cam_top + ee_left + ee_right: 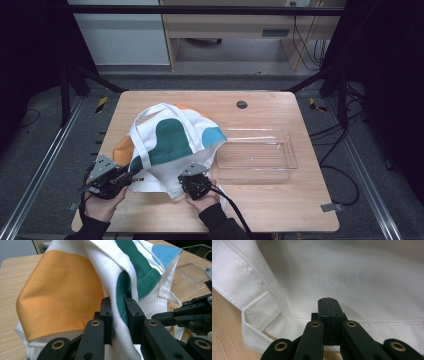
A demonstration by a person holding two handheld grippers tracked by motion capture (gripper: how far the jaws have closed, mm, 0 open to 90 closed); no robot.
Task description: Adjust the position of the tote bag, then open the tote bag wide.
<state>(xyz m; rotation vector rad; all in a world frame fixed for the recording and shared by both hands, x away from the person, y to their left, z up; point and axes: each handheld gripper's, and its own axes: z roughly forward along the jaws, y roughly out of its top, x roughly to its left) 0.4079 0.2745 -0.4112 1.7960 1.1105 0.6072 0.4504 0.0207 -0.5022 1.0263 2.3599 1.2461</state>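
Now both clamp the tote bag [167, 140] — left gripper [118, 306], right gripper [328, 301] — on its edges.

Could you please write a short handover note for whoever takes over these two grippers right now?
Left gripper: shut on a fold of the tote bag.
Right gripper: jaws shut at the bag's white hem; whether cloth is pinched cannot be told.
Bag: bunched at the table's near-left part, partly overlapping the clear tray.
Done: both grippers at the bag's near edge.
Left: probably lifting or spreading the bag.

Even overhead light, dark surround, soft focus.
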